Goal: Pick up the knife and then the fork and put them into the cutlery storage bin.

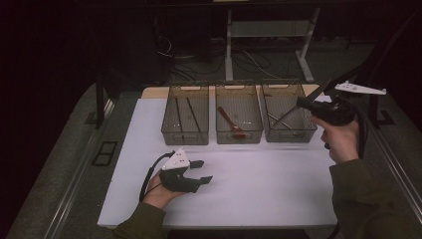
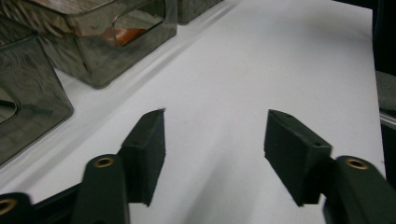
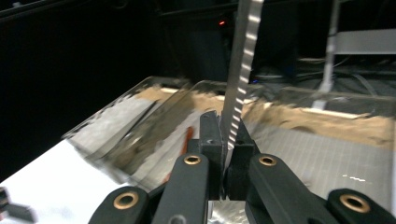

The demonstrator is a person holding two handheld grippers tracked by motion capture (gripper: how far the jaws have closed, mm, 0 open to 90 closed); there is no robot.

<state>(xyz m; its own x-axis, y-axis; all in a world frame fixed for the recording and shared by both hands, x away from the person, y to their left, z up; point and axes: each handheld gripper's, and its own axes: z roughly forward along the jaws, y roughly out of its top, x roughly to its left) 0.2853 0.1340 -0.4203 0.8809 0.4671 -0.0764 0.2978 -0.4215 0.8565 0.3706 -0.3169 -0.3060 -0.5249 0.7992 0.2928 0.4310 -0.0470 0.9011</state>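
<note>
Above the far-right clear plastic bin (image 1: 288,119), the right gripper (image 3: 227,140) is clamping a slim serrated metal knife (image 3: 243,60) upright; sorting appears underway, so lowering and releasing likely follows. Near left, the left gripper (image 1: 203,171) is resting open and empty on the white table (image 1: 259,194).

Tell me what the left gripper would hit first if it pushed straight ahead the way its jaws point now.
Probably nothing: the left gripper is open and empty, and ahead of it lies bare white table up to the far edge. The clear bins sit off to one side of that line, though depth is hard to judge.
</note>
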